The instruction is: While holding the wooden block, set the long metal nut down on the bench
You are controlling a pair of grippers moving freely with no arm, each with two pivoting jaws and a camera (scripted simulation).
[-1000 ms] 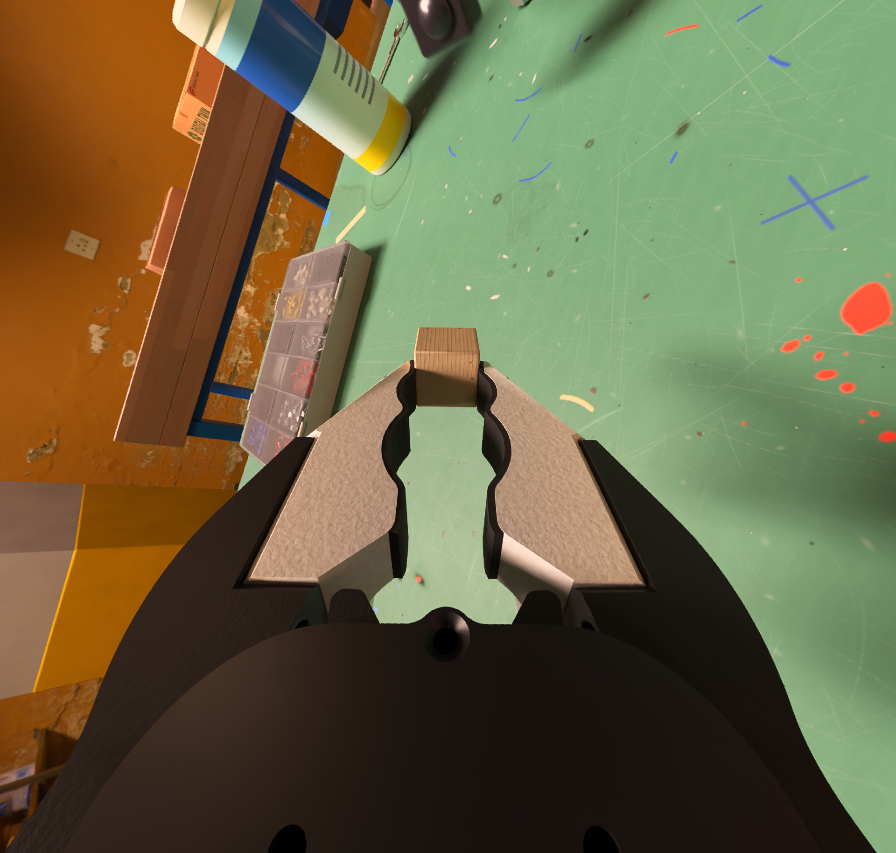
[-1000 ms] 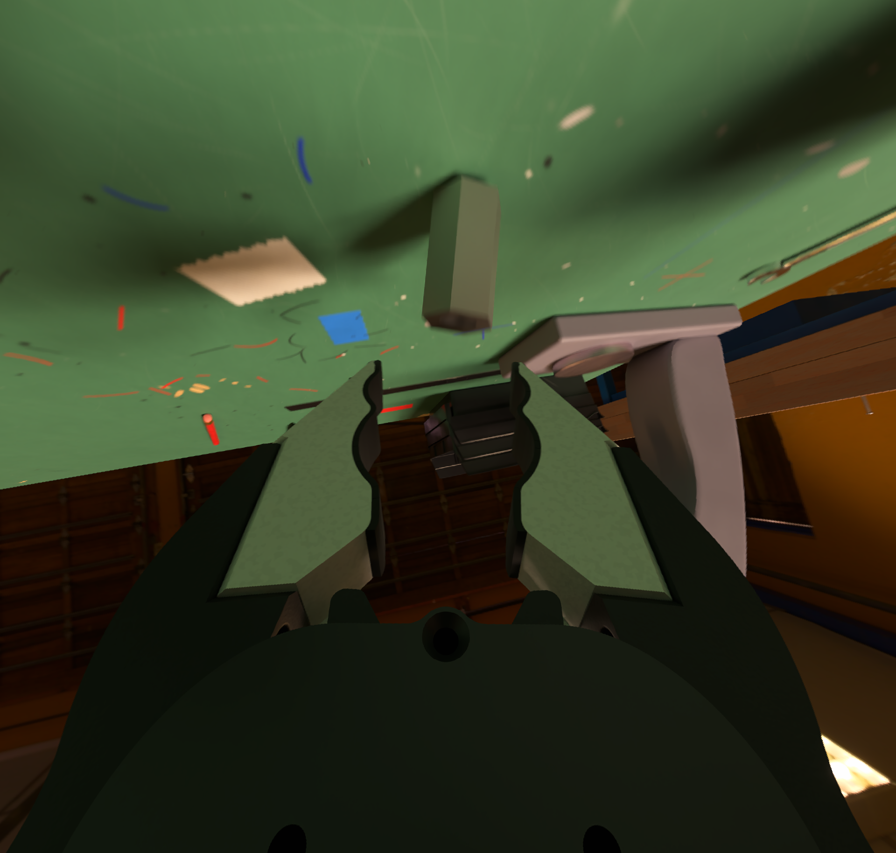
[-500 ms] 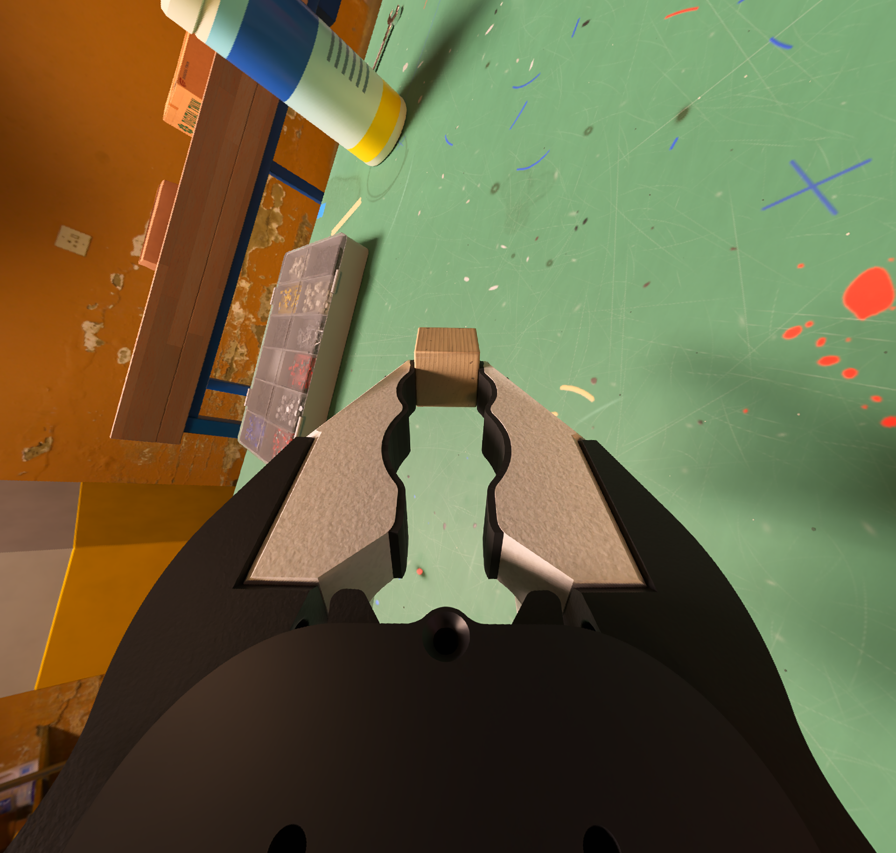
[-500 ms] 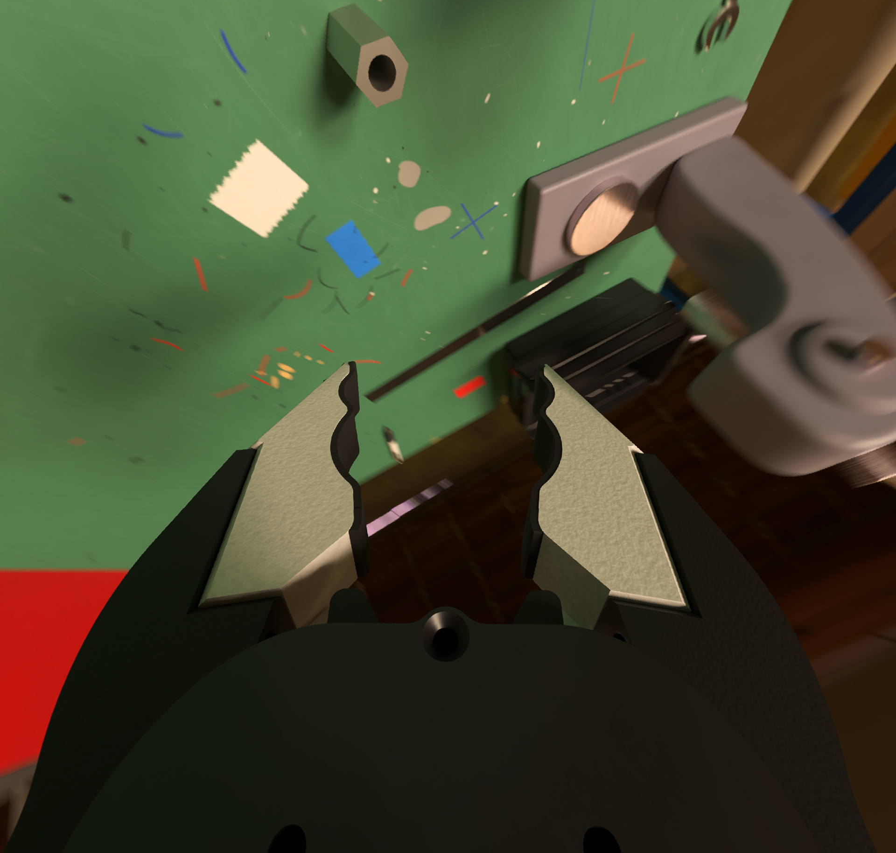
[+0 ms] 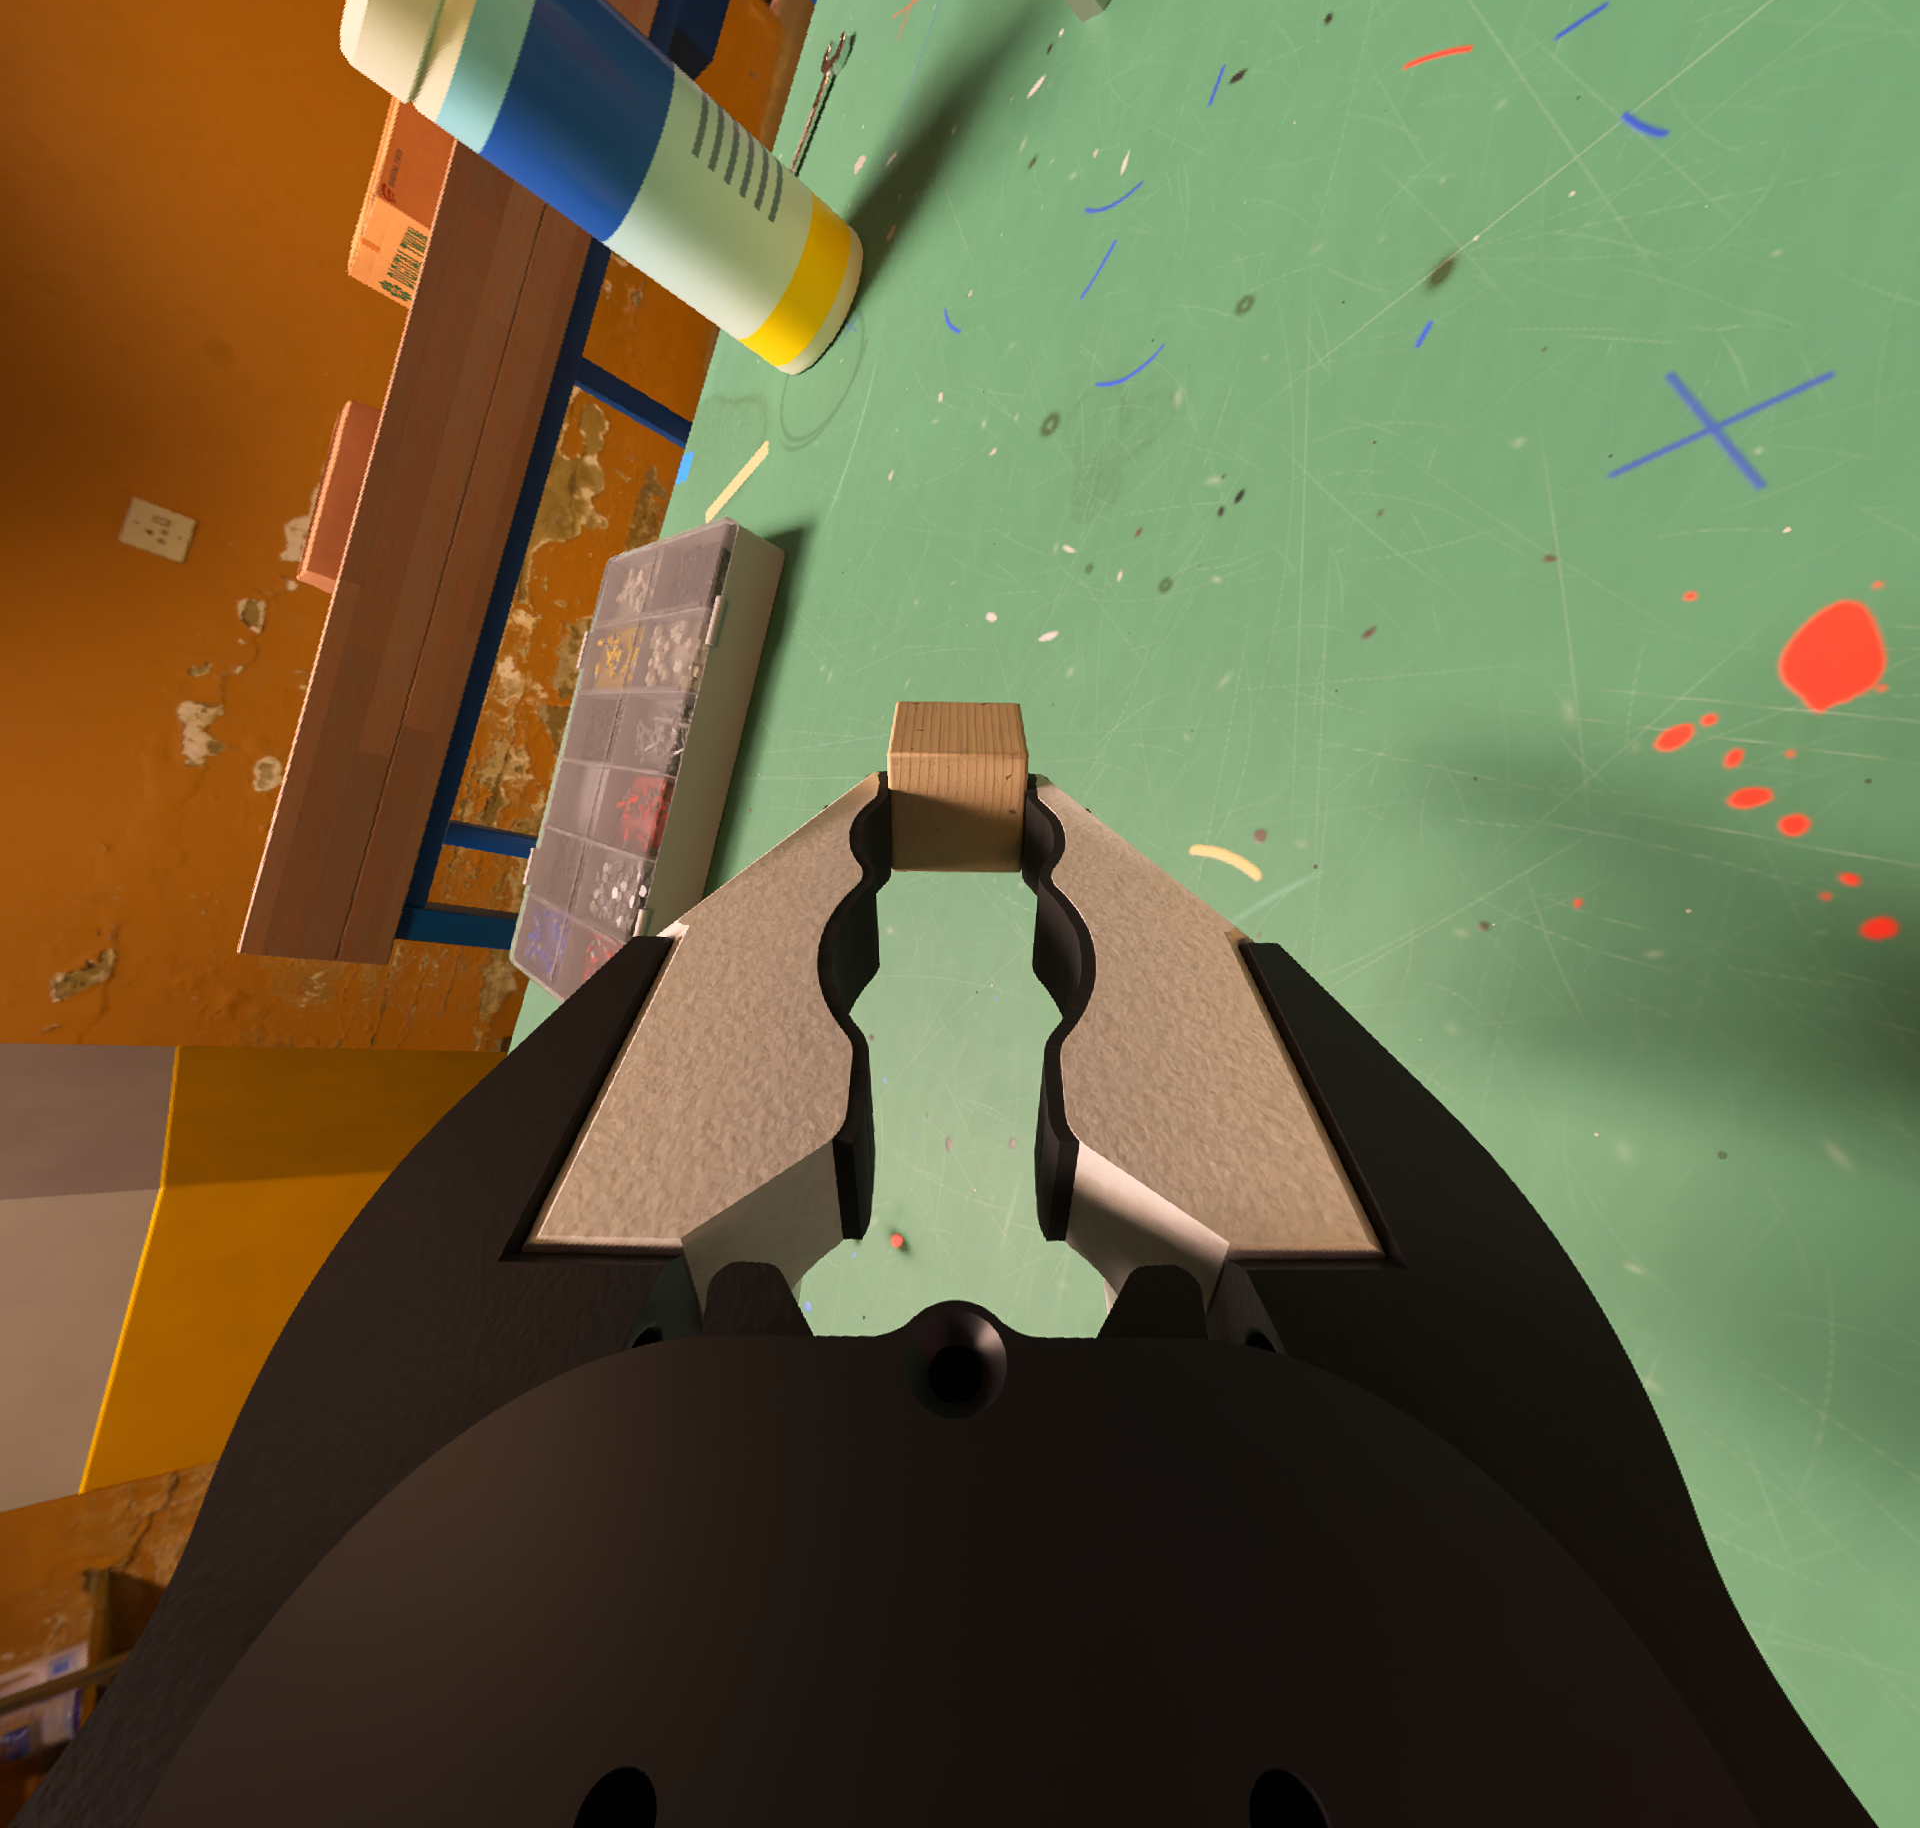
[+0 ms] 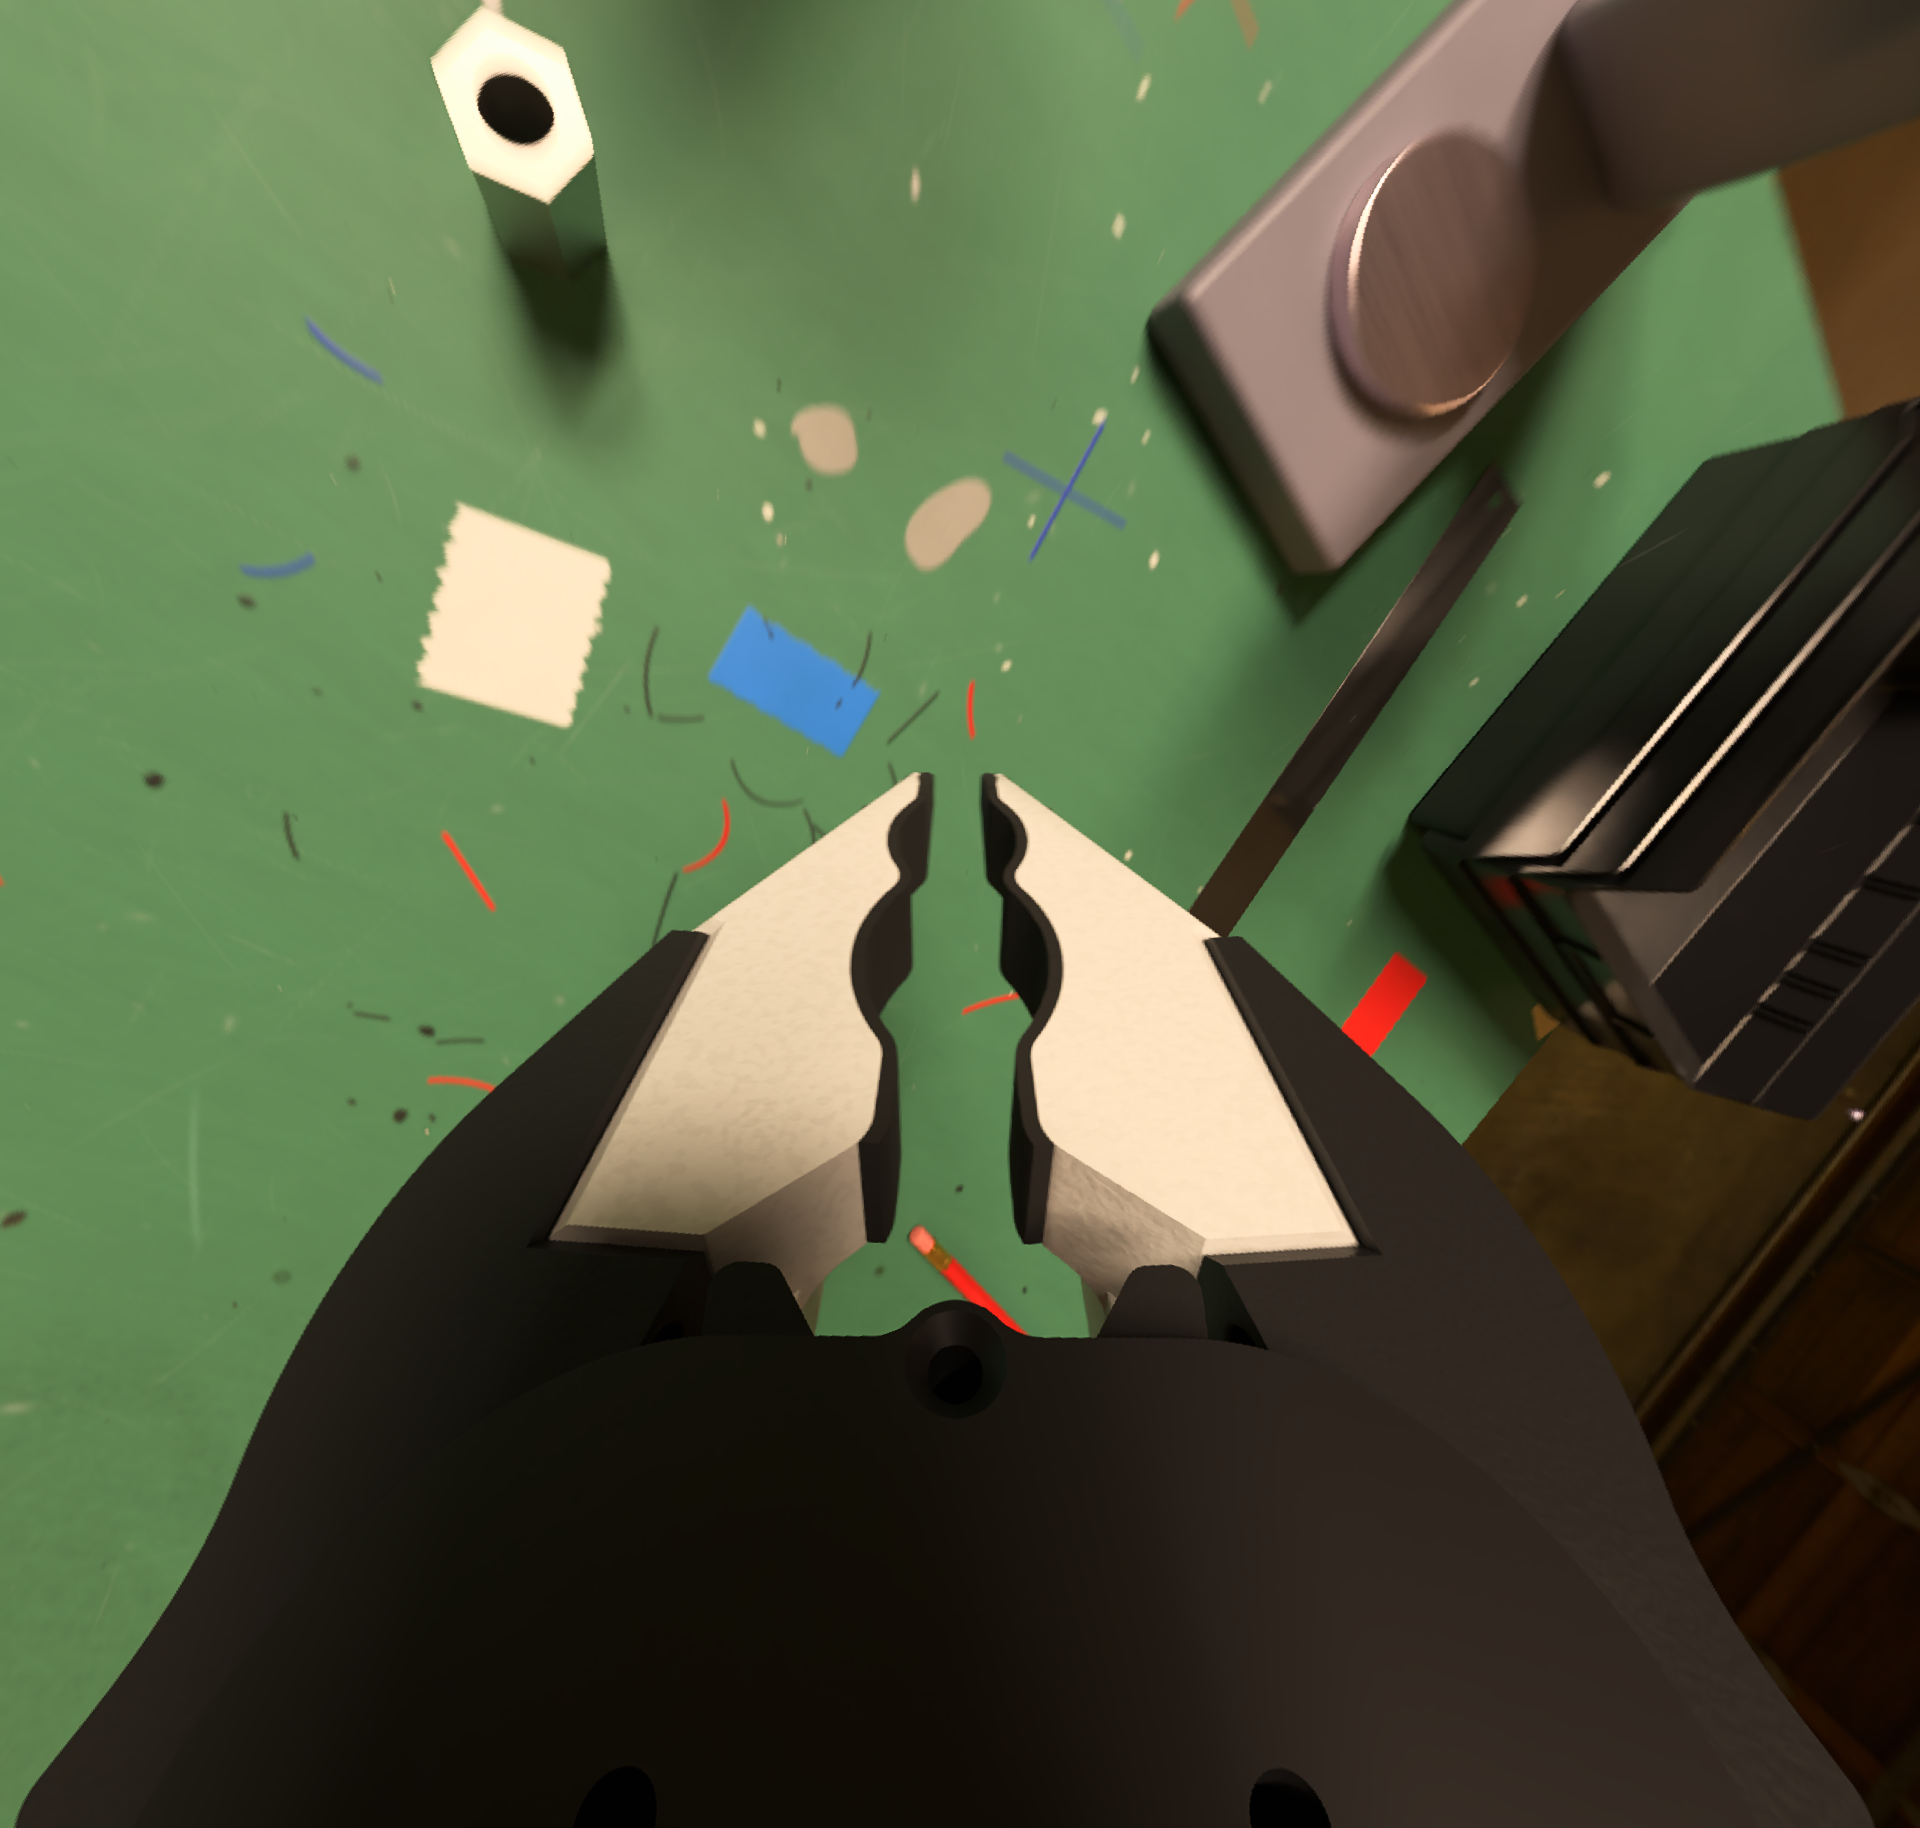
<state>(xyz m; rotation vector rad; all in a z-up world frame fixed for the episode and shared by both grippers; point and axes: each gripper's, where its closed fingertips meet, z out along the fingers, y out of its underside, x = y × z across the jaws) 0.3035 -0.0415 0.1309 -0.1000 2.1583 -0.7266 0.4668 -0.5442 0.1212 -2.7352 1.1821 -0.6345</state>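
The left tongs (image 5: 957, 822) are clamped on the wooden block (image 5: 957, 786), which sits squarely between the two fingertips with its end grain facing the camera, held above the green table (image 5: 1351, 552). Off to the left of the block a clear compartment box of small parts (image 5: 644, 739) lies along the table's edge, and farther up a tall canister with blue, pale and yellow bands (image 5: 613, 137) stands on the table near that same edge. A small spanner (image 5: 821, 95) lies beyond the canister.

In the right wrist view, the right tongs (image 6: 956, 791) carry nothing; their fingertips stand close together with only a narrow gap between them, so they are nearly shut and empty. The long metal nut (image 6: 525, 147) stands upright on end on the table, its hexagonal top and bore facing up, well apart from the right tongs and up to their left. Between nut and tongs lie a cream square patch (image 6: 514, 615) and a blue patch (image 6: 795, 677) on the surface. To the right sits a grey plate with a round metal disc (image 6: 1423, 313), and a black ribbed case (image 6: 1714, 864) at the table's edge
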